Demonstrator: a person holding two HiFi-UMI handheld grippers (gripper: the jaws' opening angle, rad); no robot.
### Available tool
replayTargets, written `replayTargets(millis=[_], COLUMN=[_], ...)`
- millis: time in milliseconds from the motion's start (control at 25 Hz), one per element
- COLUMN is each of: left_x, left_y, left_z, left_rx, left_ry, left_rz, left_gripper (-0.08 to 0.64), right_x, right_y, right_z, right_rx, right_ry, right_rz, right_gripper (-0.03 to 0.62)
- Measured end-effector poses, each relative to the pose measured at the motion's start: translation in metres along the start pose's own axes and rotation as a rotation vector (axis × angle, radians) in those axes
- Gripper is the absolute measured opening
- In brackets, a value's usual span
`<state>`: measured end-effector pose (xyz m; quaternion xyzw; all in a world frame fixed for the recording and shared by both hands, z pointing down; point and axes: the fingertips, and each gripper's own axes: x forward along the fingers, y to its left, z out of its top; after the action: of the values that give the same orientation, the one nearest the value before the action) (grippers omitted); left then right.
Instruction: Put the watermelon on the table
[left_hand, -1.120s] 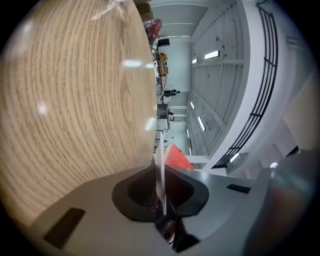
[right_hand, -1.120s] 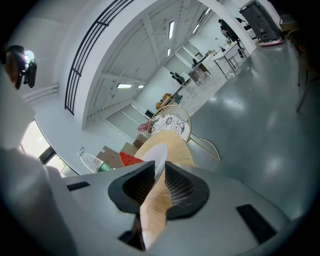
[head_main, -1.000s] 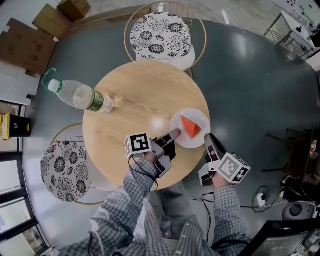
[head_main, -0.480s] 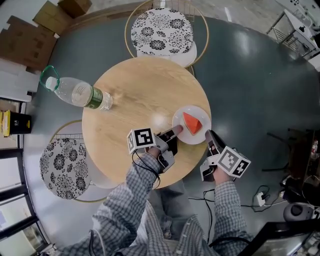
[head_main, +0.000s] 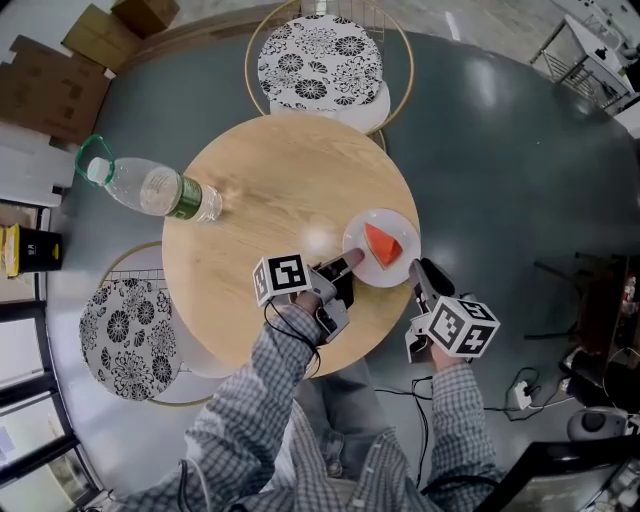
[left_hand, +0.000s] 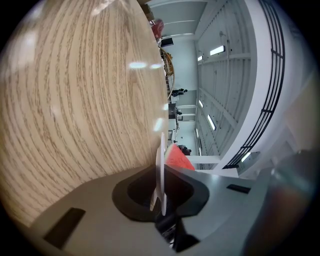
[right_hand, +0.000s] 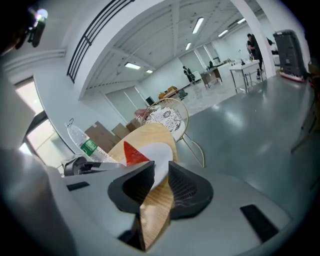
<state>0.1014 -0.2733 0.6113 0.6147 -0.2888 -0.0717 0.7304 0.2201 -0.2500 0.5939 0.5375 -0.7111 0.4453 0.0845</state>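
At about 4 o'clock on the round wooden bench (head_main: 270, 200), near its edge, a white plate (head_main: 362, 264) carried the watermelon (head_main: 382, 244), a red wedge resting on the plate and not on the bench's bare wood. From the head view its long axis ran roughly from 10 o'clock to 4 o'clock across the plate; from the right gripper view its pointed tip stood upward. The left tongs (head_main: 350, 262) reached in from 7 o'clock, pointing toward 1 o'clock, and were clenched on the plate's rim at its 8 o'clock side, the thin rim pinched edge-on between the pads. Behind them the left forearm, in a checked sleeve, rose from 6 o'clock. The right tongs (head_main: 419, 269) lay at the plate's 4 o'clock side, over the bench's edge, pointing toward 11 o'clock and tipped downward; their jaws stood apart, released, with the plate's rim reaching into the gap. A plastic bottle (head_main: 150, 190) lay on its side at the bench's 9 o'clock edge, well apart from the plate.
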Motion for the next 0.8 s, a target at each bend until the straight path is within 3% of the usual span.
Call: replayTargets(millis=[80,280,440,800], left_x=[0.001,0.001,0.002,0.002], left_y=[0.001,0.003,0.005,0.006], left_z=[0.0,0.0,0.001,0.001], left_rx=[-0.001,-0.012,-0.022,-0.021], left_ry=[0.001,-0.003,-0.01,-0.006], left_rz=[0.007,0.02,0.028,0.036], left_gripper=[0.035,0.034,0.034,0.034], right_x=[-0.007,-0.018,-0.013,0.008], right_y=[0.005,0.047,0.077,0.081], right_z=[0.003,-0.013,-0.048,-0.074], right_rx=[-0.129,-0.686,-1.069,-1.536], right_ry=[-0.005,0.087,0.207,0.282], right_rz=[-0.02,-0.038,-0.015,-0.111], right_gripper=[0.072,0.072,0.072,0.071])
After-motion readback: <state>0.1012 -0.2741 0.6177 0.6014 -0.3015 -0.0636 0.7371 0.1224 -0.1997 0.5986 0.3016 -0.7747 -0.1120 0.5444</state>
